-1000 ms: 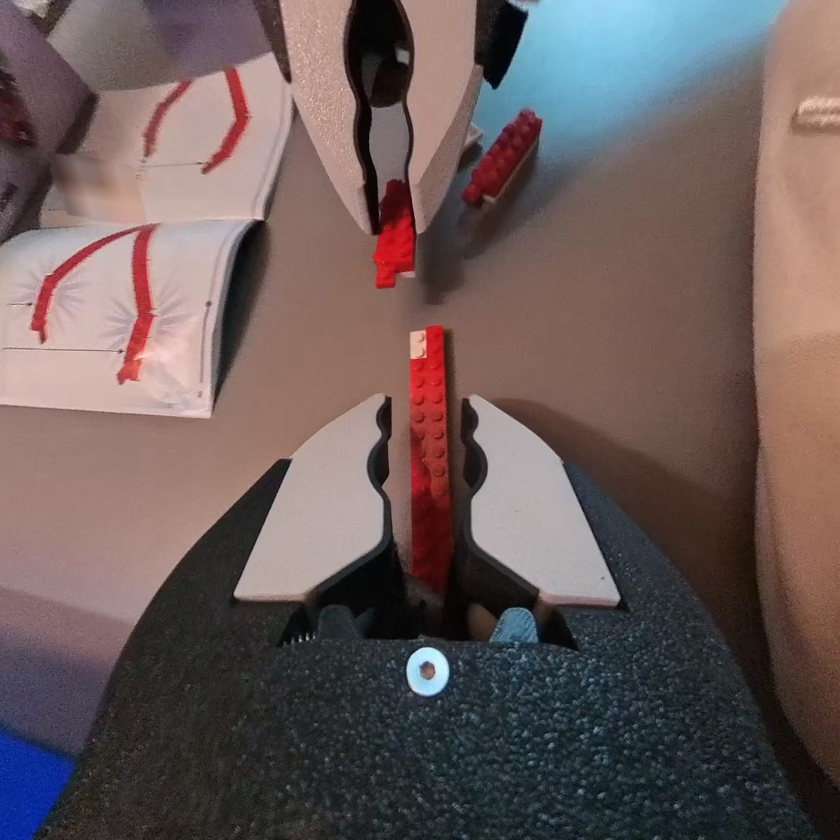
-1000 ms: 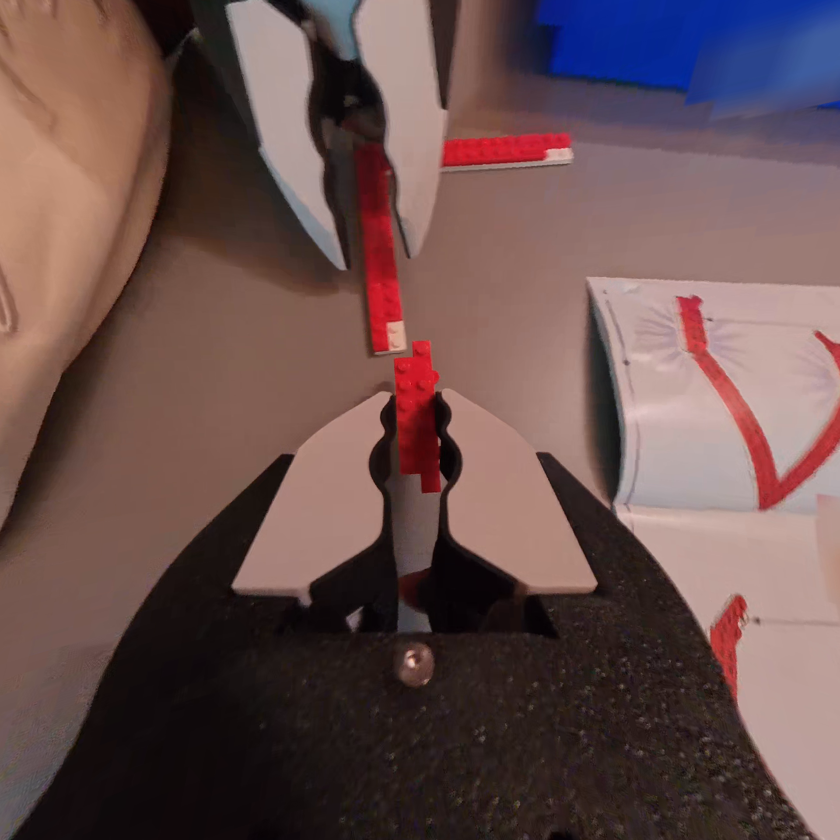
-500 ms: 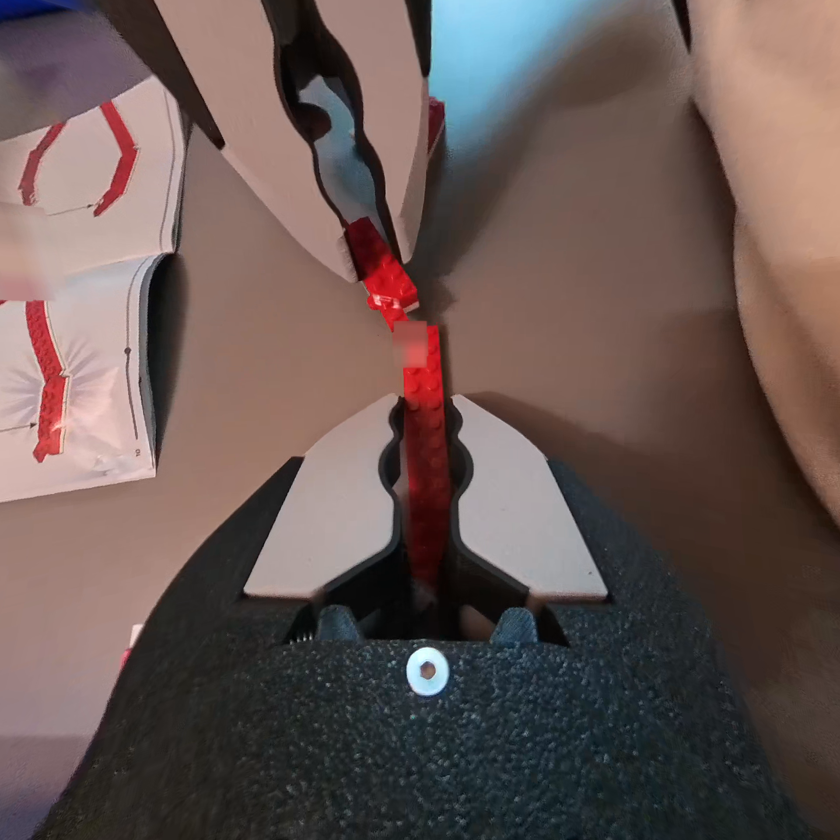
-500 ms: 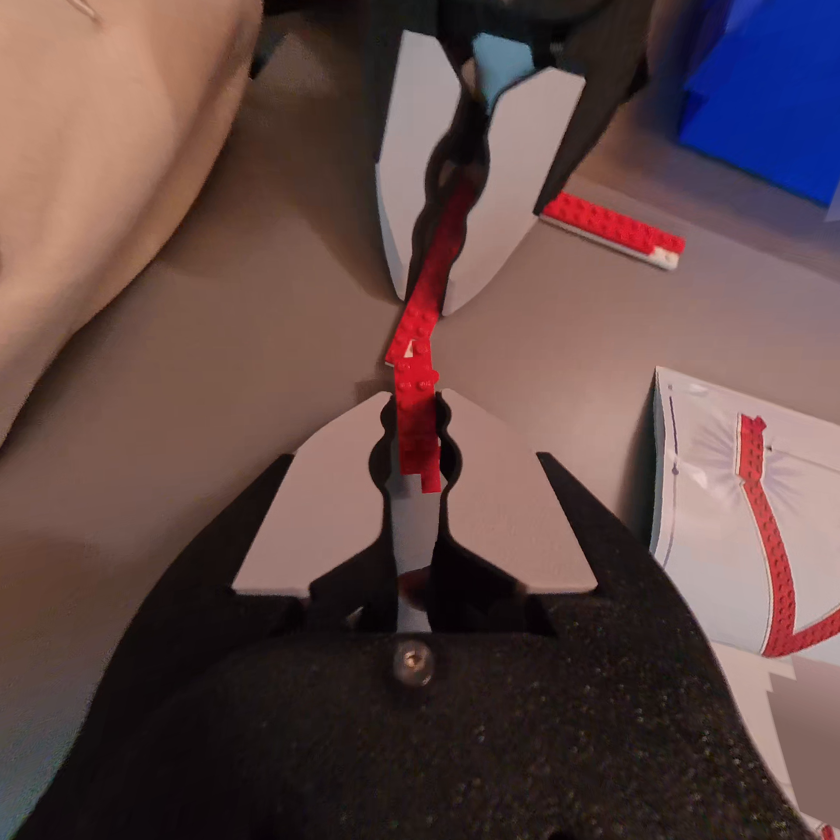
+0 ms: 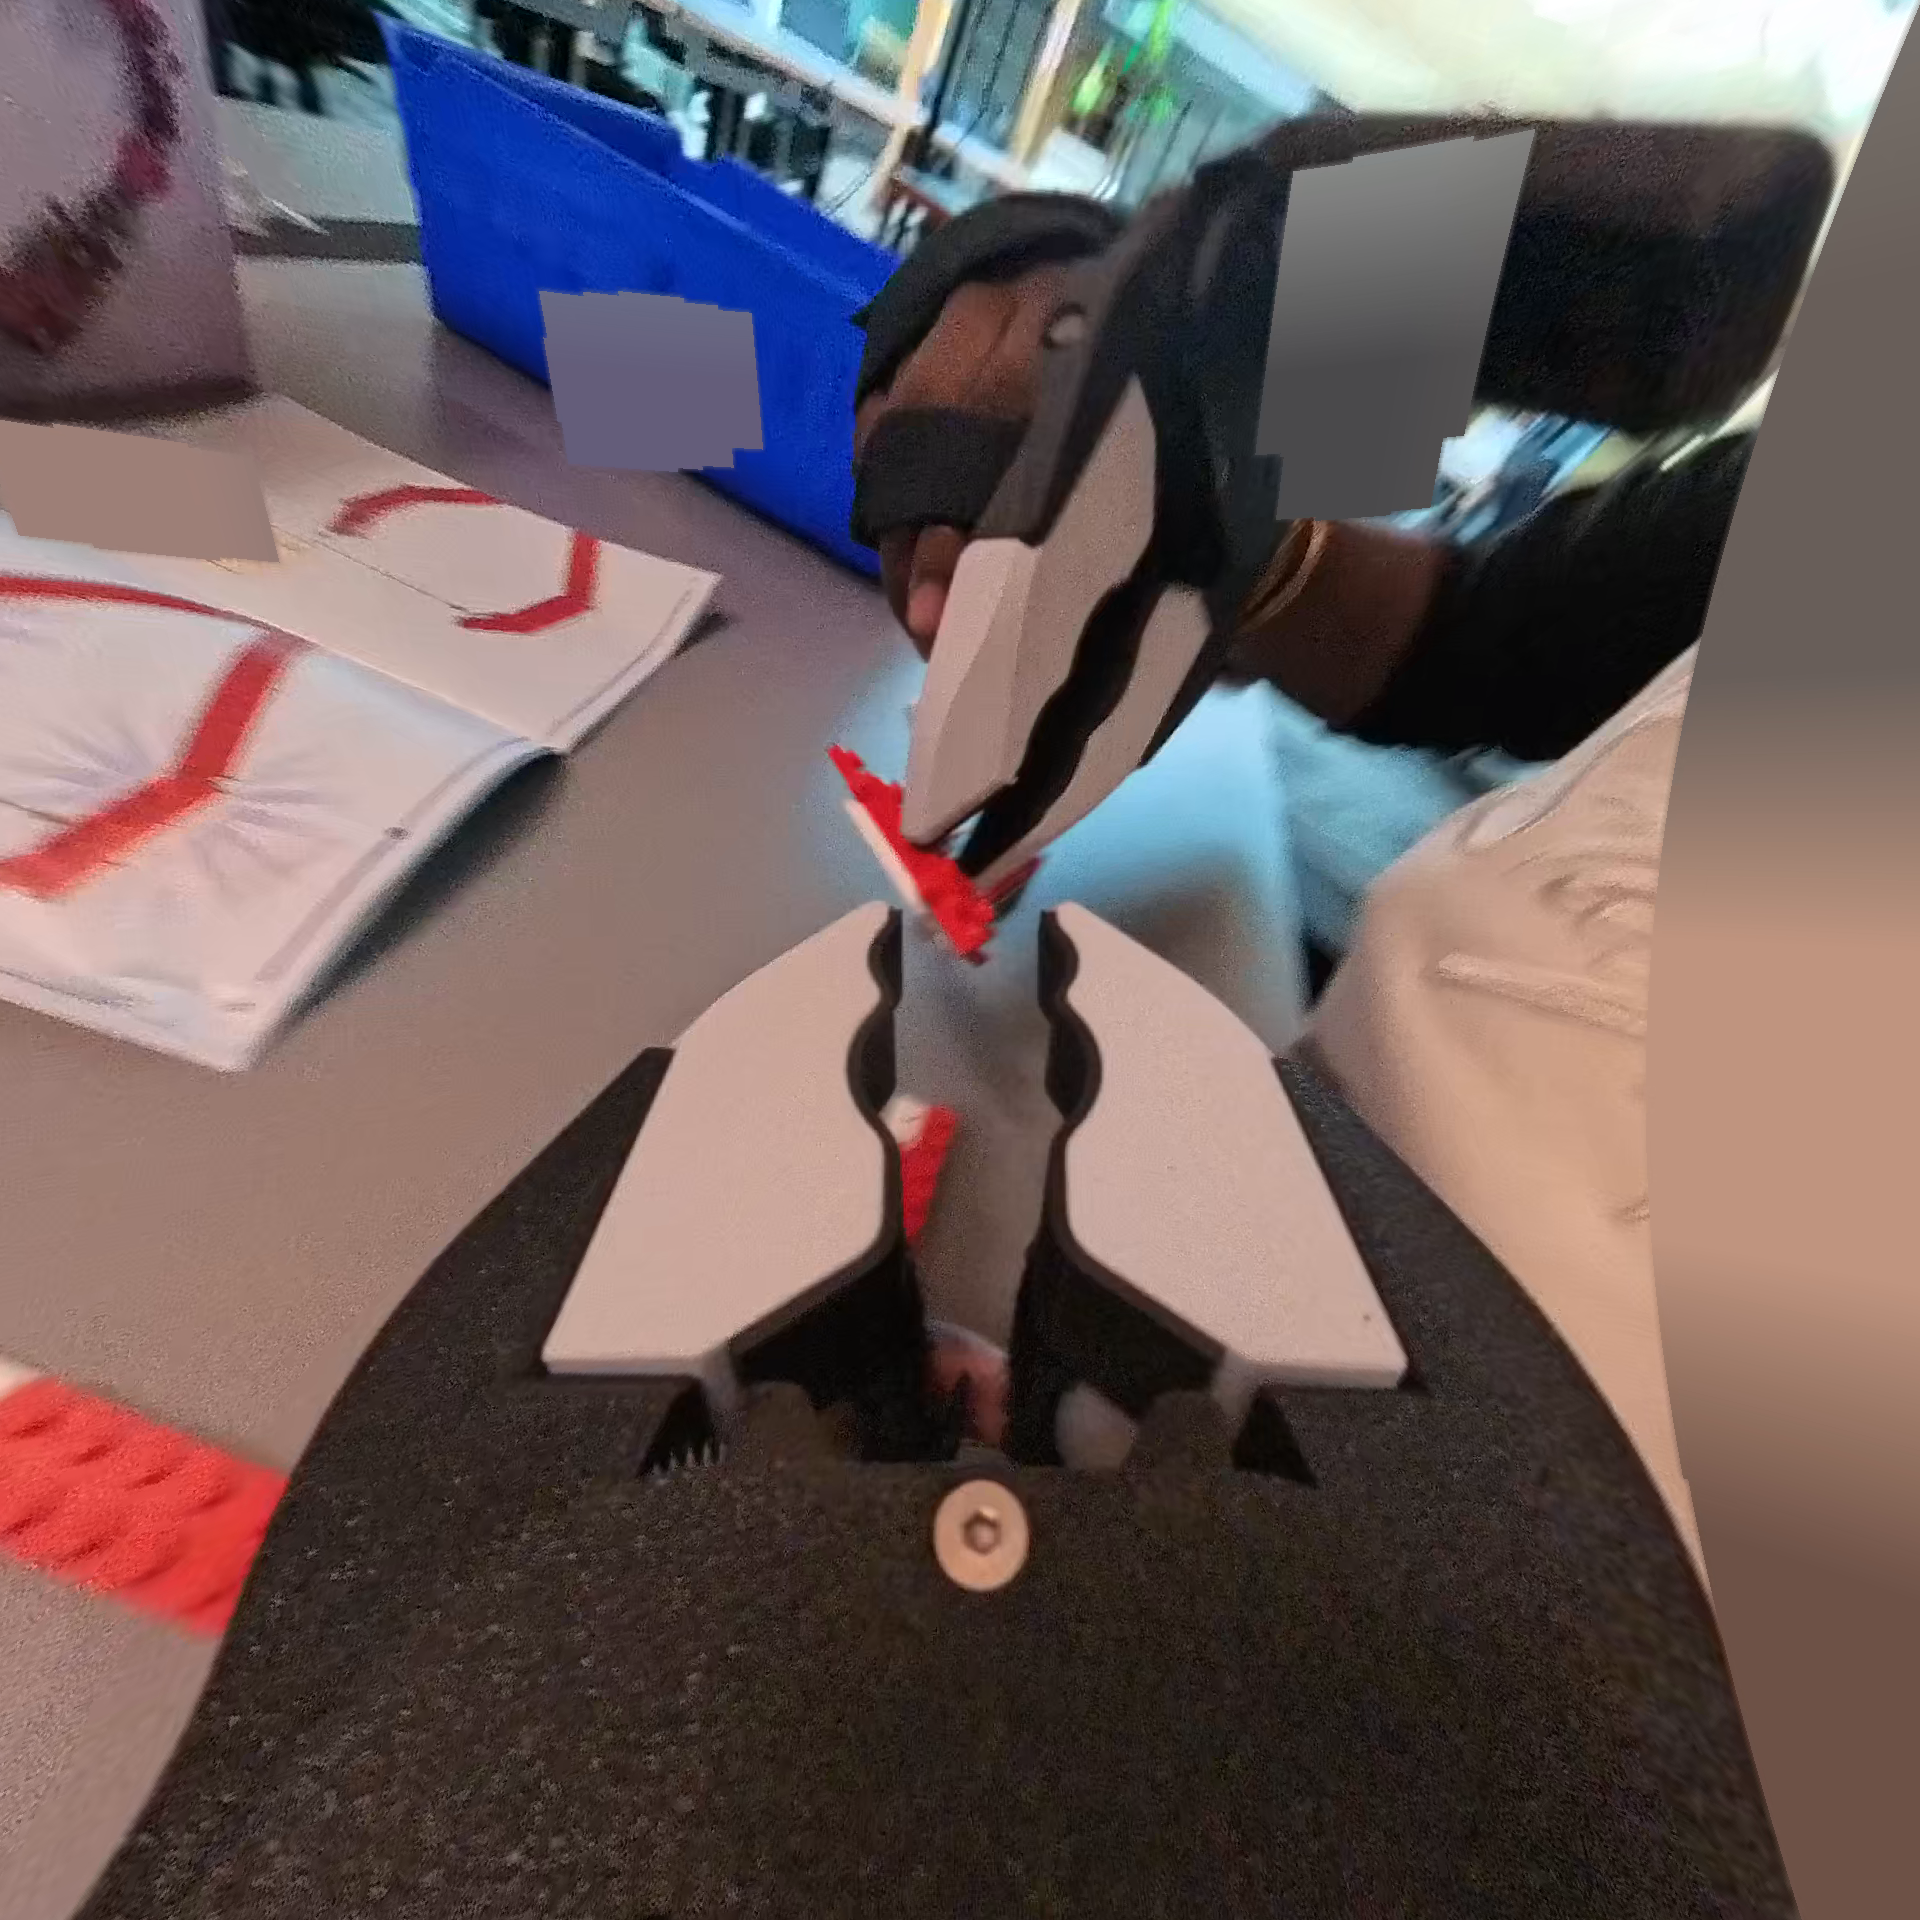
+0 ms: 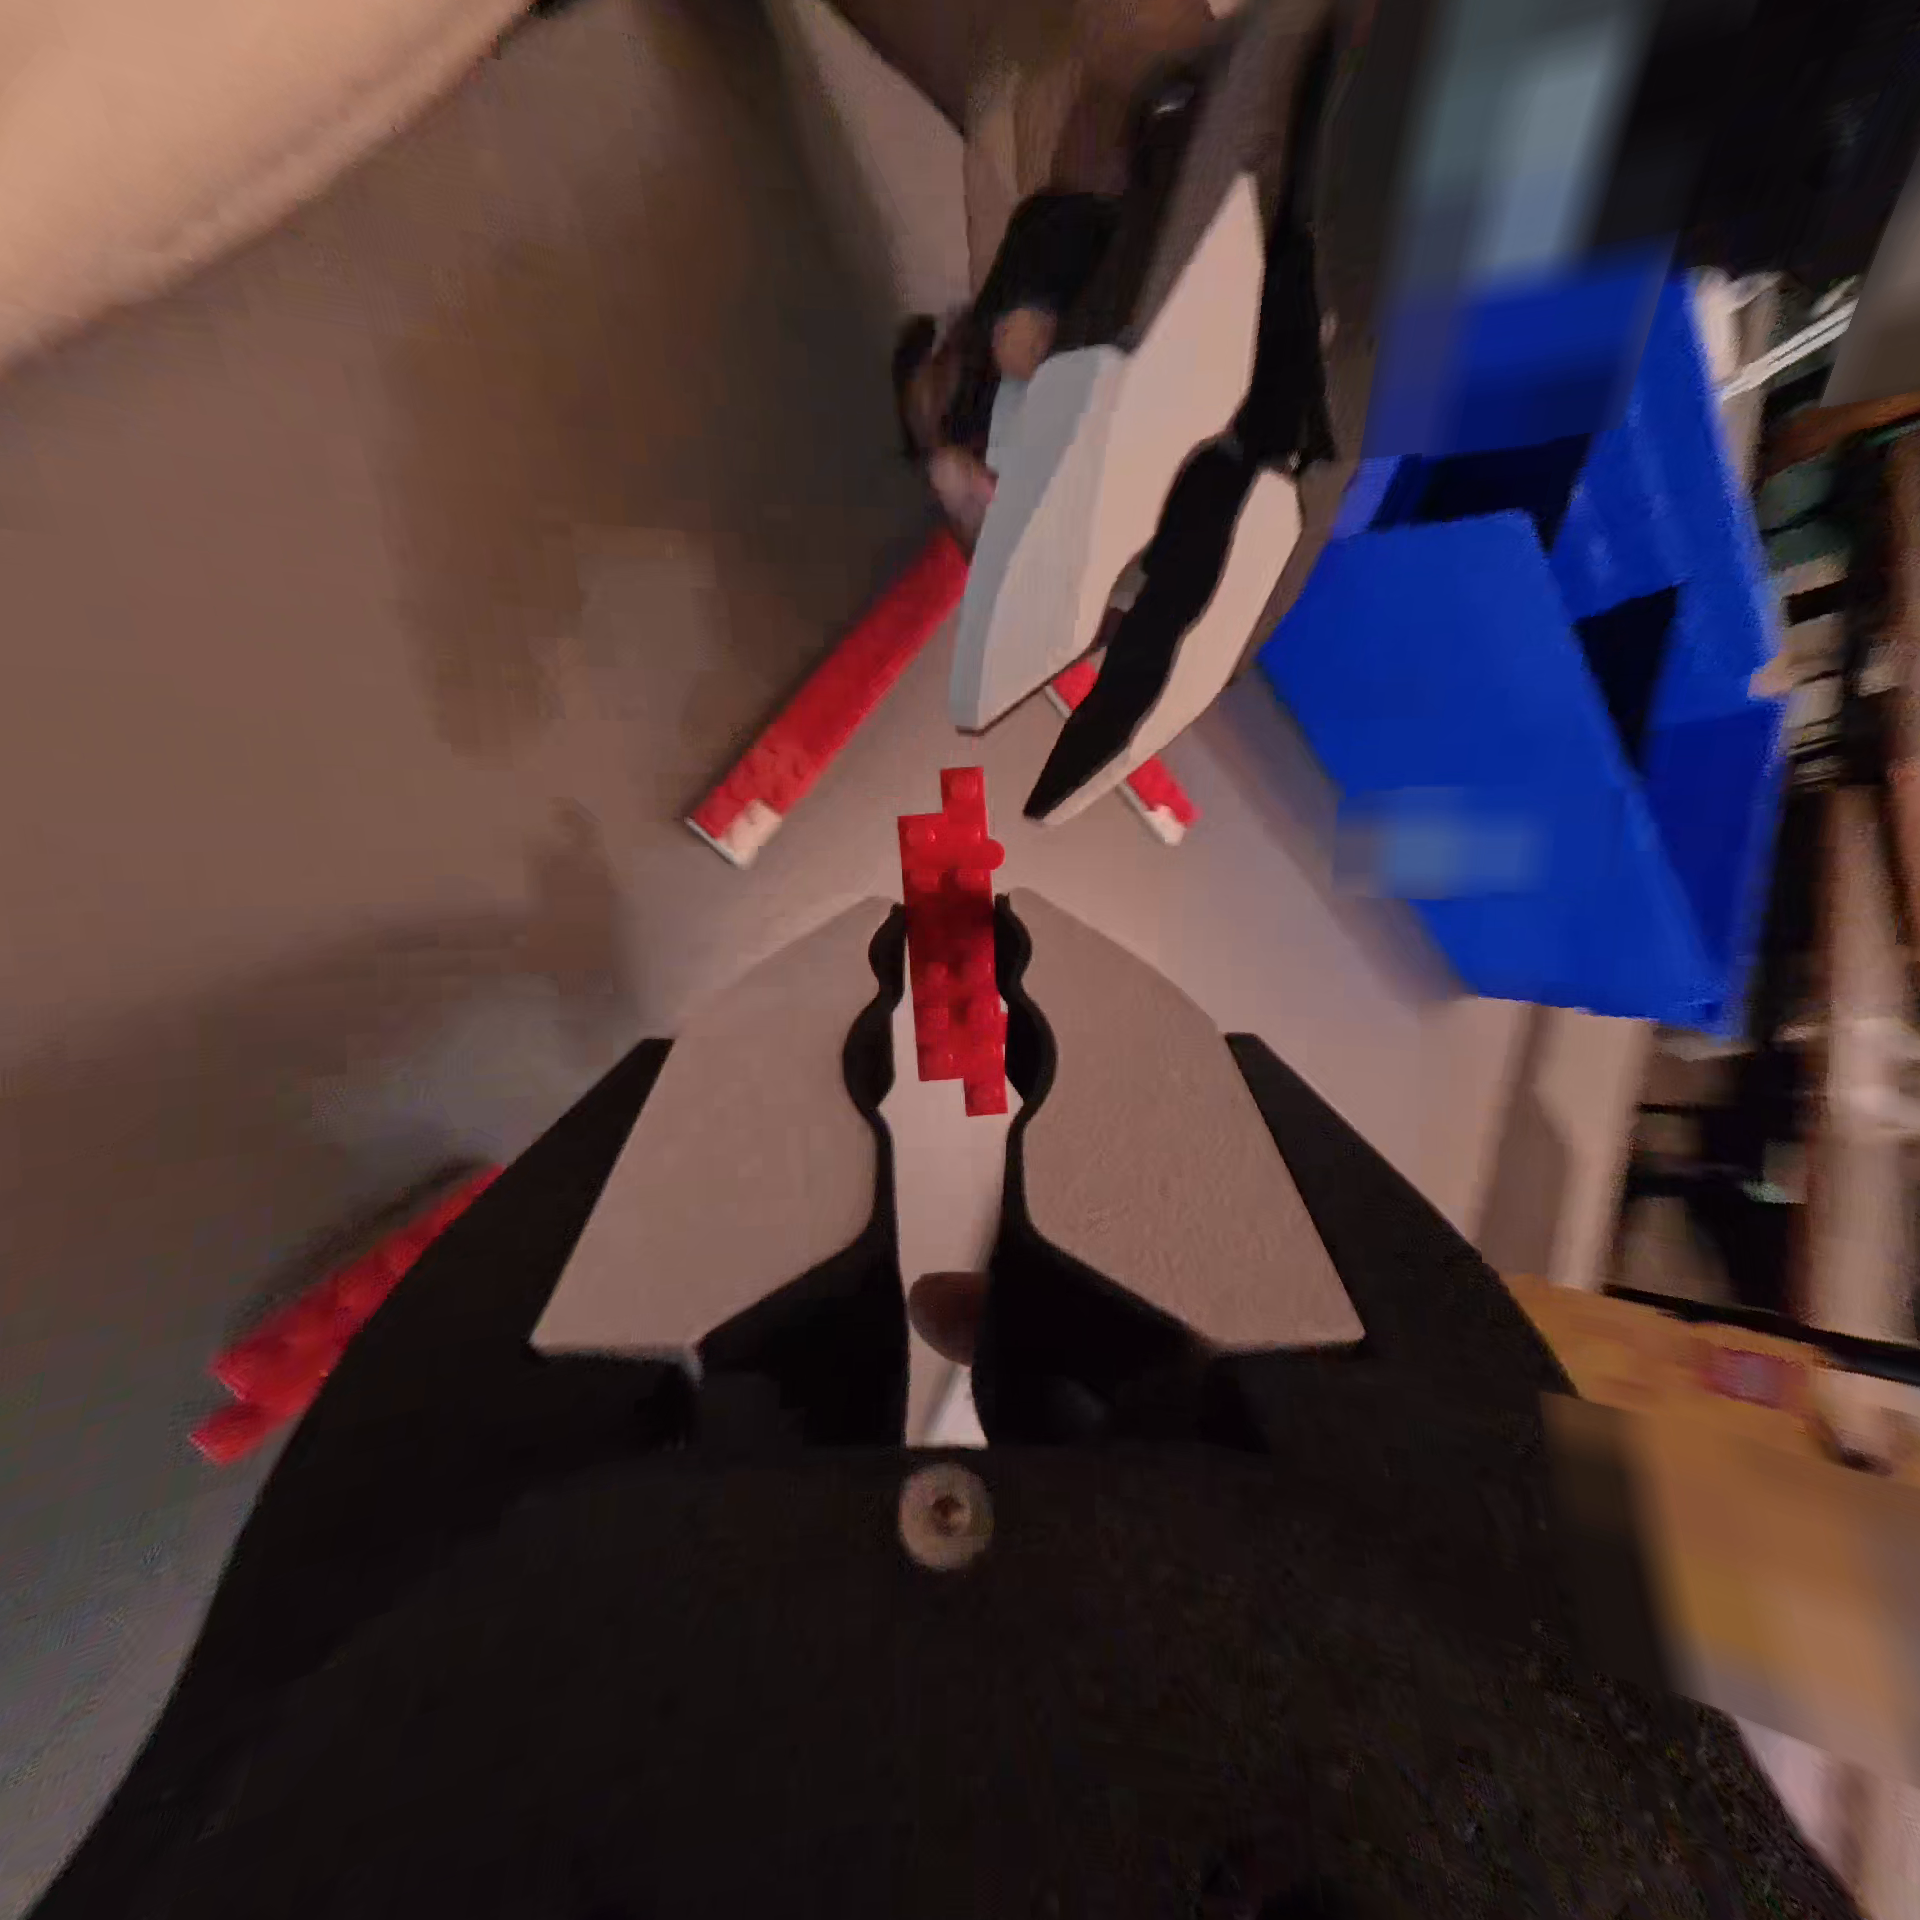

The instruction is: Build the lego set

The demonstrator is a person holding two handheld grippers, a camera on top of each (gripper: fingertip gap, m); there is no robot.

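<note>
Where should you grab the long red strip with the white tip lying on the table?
Take the long red strip near its middle, from above, pinching across its narrow width. It lies flat on the table, thin and long, so only its long side edges offer a grip.

Open booklet (image 5: 312,790) on table (image 5: 416,1164), bin (image 5: 582,249) behind it.

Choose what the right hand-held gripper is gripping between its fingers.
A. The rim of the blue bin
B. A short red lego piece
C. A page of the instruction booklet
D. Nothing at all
B: in the right wrist view the right hand-held gripper has its fingers closed against both sides of the short red lego piece, which sticks out past the fingertips.
</note>
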